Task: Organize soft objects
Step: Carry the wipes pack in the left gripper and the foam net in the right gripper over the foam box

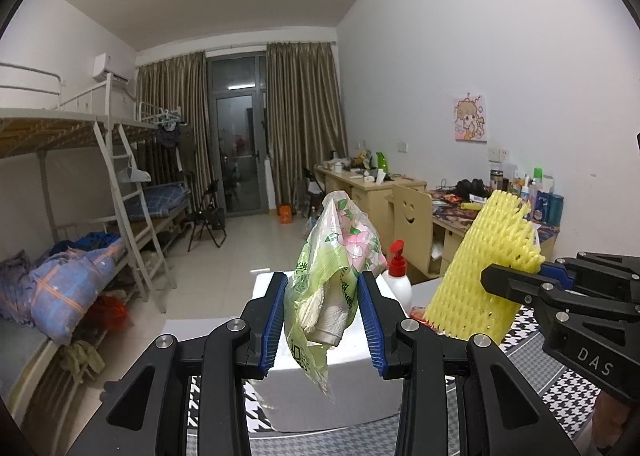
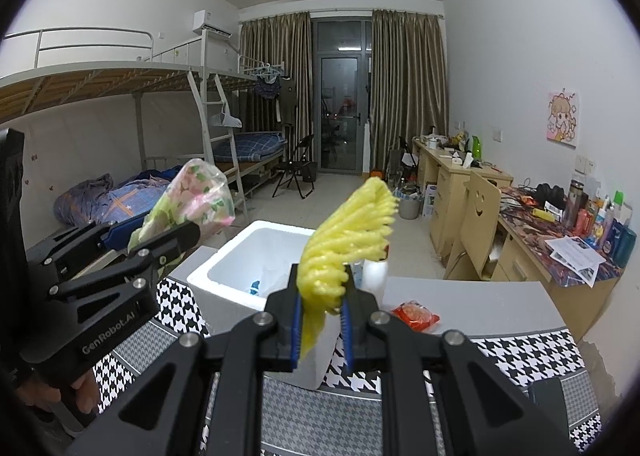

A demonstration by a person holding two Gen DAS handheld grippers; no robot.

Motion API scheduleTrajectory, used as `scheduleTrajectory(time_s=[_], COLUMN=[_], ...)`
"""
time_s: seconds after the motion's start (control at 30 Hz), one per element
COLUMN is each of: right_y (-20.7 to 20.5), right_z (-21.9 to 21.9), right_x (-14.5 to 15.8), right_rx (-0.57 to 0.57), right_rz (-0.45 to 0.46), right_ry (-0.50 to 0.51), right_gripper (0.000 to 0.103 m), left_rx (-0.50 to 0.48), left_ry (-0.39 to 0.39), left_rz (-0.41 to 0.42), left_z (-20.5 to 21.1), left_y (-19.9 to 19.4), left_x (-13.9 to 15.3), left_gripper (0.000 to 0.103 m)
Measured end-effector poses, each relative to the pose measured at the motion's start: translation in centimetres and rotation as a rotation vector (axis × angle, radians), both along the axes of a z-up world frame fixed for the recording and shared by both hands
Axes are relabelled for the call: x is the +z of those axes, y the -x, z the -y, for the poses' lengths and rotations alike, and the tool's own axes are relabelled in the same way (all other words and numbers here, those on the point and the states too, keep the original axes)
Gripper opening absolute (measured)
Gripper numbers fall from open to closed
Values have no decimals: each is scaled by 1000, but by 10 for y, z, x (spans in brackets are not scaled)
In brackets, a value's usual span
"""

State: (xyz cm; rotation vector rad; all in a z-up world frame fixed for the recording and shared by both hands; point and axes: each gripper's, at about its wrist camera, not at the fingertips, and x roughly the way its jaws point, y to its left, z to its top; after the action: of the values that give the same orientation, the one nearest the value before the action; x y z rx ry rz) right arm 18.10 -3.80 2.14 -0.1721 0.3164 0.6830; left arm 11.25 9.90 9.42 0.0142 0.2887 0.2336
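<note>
Gripping a crumpled plastic tissue pack (image 1: 332, 276) printed with green leaves and pink flowers, the left gripper (image 1: 322, 320) has its blue pads pressed against the pack's sides, and the pack hangs in the air above the white foam box (image 2: 224, 276). The right gripper (image 2: 322, 320) is clamped tight on a yellow foam net sleeve (image 2: 348, 240), which stands up out of its jaws, also clear of the table (image 2: 480, 308).

The left wrist view shows the net's full mesh face and a white pump bottle (image 1: 398, 276) with a red top behind the pack, but the pack hides most of the box. The right wrist view looks down into the open box near the table's left edge, a red snack packet (image 2: 416, 314) lying on the grey top just right of the gripper, and a hand (image 2: 76, 392) under the left gripper's handle.
</note>
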Motion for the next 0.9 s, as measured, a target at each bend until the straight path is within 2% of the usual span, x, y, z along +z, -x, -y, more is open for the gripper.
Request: scheduleTrajectory(time_s=[0.9], right_y=[-26], right_z=[-23], right_x=[3], right_rx=[4], right_rz=[-2], right_ry=[22], right_gripper=[20], left_rx=[26], left_ry=[17], left_rz=[-27], left_z=[-13], left_y=[-31], left_x=[-3], left_gripper=[38])
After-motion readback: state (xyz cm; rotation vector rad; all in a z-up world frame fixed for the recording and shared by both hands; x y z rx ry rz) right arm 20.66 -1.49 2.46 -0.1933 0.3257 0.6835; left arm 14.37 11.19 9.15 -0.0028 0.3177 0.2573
